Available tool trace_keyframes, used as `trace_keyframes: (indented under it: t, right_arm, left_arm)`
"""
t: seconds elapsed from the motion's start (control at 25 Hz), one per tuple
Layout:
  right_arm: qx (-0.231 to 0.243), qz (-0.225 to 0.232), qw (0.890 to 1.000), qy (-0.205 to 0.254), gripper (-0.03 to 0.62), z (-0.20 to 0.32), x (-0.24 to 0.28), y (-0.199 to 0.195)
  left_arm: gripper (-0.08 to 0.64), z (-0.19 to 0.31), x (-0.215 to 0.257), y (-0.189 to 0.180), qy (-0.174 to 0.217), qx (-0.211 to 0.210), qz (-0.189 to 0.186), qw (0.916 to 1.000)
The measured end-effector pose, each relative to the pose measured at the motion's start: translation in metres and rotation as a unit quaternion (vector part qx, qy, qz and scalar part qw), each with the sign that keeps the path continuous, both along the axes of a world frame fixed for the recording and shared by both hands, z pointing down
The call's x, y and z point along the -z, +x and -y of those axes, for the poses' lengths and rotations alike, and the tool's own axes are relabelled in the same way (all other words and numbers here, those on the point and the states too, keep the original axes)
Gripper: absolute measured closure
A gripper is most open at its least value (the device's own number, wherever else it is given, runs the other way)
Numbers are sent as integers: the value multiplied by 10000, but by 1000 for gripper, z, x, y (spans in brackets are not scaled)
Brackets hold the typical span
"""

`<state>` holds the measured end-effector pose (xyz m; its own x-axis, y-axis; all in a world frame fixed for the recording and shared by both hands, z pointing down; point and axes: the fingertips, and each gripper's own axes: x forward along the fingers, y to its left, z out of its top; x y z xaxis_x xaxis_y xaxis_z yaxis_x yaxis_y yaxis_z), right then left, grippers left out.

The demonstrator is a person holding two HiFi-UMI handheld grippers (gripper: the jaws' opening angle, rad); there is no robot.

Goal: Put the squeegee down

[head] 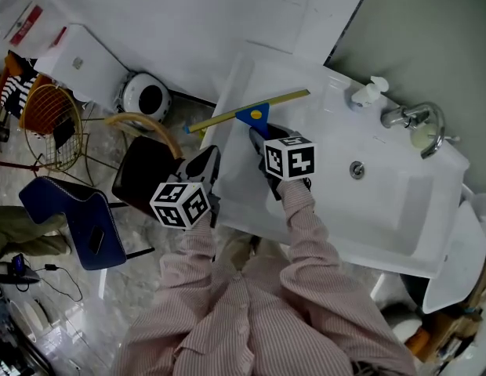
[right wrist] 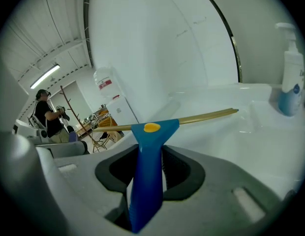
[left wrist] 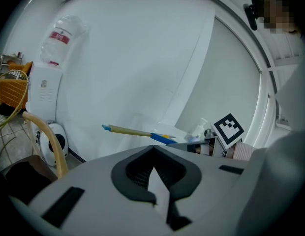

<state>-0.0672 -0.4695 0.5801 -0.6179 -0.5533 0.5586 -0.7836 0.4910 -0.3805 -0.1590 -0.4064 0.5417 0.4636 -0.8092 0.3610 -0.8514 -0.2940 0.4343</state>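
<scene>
1. Head view: my right claw (head: 260, 135) holds the squeegee (head: 255, 110) by its blue handle. The blade lies at twelve o'clock of the claw, over the sink's (head: 384, 210) ten o'clock corner. The left claw (head: 212, 157) sits at eight o'clock of the right one.
2. Left gripper view: my left claw (left wrist: 153, 154) is narrow, tips together, nothing in it. The squeegee (left wrist: 142, 132) shows at twelve o'clock, apart.
3. Right gripper view: the jaws clamp the blue handle (right wrist: 147, 151). A soap bottle (right wrist: 291, 77) stands at two o'clock.

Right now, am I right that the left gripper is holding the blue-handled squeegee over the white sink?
Not quite: it is the right gripper that is holding the blue-handled squeegee over the white sink, as the right gripper view shows. The left gripper holds nothing.
</scene>
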Motion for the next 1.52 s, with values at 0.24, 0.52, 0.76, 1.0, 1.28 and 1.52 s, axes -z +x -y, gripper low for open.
trace_keyframes:
  t: [0.24, 0.52, 0.76, 1.0, 1.28, 1.52]
  right_arm:
    - [-3, -244, 9997, -97, 456, 1, -16, -1]
    - [34, -418, 9989, -192, 456, -2, -28, -2]
    - [55, -481, 9986, -215, 456, -3, -31, -1]
    - [81, -607, 9980, -154, 456, -3, -31, -2]
    - [172, -872, 9960, -21, 437, -3, -33, -1]
    - [97, -891, 9958, 199, 423, -3, -24, 1]
  left_arm:
    - [558, 1, -8, 5, -61, -10, -66, 10000]
    - [558, -2, -12, 7, -99, 2, -79, 9999]
    - [558, -3, -11, 9, -100, 22, -91, 9999]
    - [558, -4, -10, 10, -91, 25, -110, 9999]
    - [558, -6, -9, 12, -69, 41, -135, 9999]
    - [558, -7, -5, 15, -23, 0, -165, 9999]
